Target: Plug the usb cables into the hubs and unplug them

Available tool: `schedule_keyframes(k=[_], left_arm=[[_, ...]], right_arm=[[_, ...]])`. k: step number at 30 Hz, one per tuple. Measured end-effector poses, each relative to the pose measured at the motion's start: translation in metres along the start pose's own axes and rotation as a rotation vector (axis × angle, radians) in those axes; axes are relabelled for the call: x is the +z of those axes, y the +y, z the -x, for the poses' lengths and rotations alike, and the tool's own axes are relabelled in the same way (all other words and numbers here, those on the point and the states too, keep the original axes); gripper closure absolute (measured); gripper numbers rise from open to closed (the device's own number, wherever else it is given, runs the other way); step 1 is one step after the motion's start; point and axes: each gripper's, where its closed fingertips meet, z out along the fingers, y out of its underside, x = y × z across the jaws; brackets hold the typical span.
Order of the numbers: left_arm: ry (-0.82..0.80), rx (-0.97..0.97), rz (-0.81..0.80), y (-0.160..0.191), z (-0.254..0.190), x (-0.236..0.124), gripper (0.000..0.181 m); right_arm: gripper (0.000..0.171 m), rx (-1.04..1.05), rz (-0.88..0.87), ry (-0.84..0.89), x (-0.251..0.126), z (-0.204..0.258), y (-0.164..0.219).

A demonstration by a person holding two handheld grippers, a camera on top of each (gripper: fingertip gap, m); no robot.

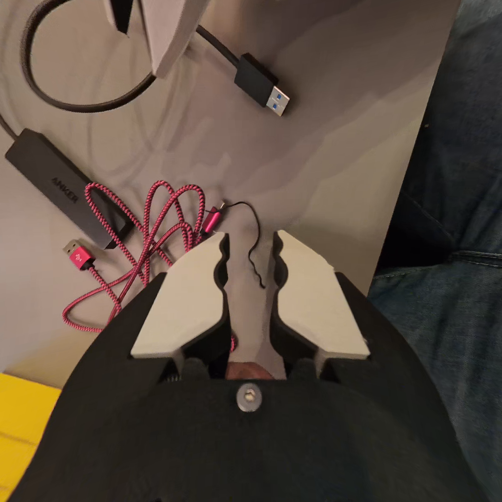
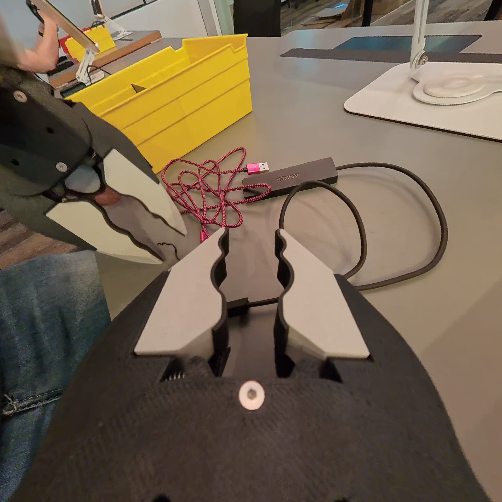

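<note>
Jaws of both grippers released, empty; black hub (image 2: pixel 290 177) bears pale lettering, unplugged.

Soft, warm indoor light falls evenly, rather dim. The grey tabletop (image 2: pixel 339 244) carries a pale sheen toward 12 o'clock in the right wrist view, with faint ring-shaped reflections. Shadows are soft. Wide-angle bending curves edges outward. The left wrist view is slightly motion-smeared; the left tongs (image 2: pixel 173 244) look blurred at 9 o'clock.
</note>
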Motion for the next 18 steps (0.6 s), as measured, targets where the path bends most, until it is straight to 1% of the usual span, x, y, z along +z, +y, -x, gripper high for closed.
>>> schedule_keyframes(k=[2,5,6,8,10,11,12,14,15,16,17,18], left_arm=[[-0.006,-0.019,-0.013,0.002,0.005,-0.011,0.143],[-0.068,-0.02,-0.019,0.008,0.028,-0.036,0.135],[-0.091,-0.016,-0.023,0.01,0.039,-0.044,0.135],[-0.099,-0.013,0.026,0.019,0.058,-0.053,0.129],[-0.107,0.006,0.109,0.03,0.076,-0.05,0.118],[-0.075,0.004,0.155,0.036,0.08,-0.043,0.106],[-0.043,-0.002,0.198,0.04,0.083,-0.035,0.1],[-0.034,0.065,0.299,0.05,0.092,-0.018,0.095],[-0.002,0.079,0.358,0.058,0.091,-0.009,0.09],[0.024,0.084,0.394,0.062,0.09,-0.002,0.087],[0.056,0.086,0.412,0.064,0.088,0.002,0.092],[0.073,0.082,0.417,0.063,0.089,0.004,0.089]], right_arm=[[0.14,0.008,-0.01,-0.006,-0.001,0.0,-0.001],[0.14,0.019,-0.023,-0.011,-0.003,-0.001,-0.003],[0.14,0.019,-0.024,-0.012,-0.003,0.0,-0.003],[0.14,0.014,-0.02,-0.013,-0.002,0.0,-0.002],[0.14,0.005,-0.013,-0.011,-0.001,0.001,-0.002],[0.139,0.001,-0.01,-0.01,-0.001,0.001,-0.001],[0.139,-0.001,-0.009,-0.008,-0.001,0.001,-0.001],[0.14,-0.001,-0.012,-0.007,-0.001,0.001,-0.002],[0.14,0.001,-0.016,-0.006,-0.002,0.001,-0.002],[0.14,0.004,-0.02,-0.007,-0.002,0.001,-0.003],[0.14,0.007,-0.025,-0.008,-0.003,0.0,-0.003],[0.14,0.01,-0.028,-0.008,-0.003,0.0,-0.003]])
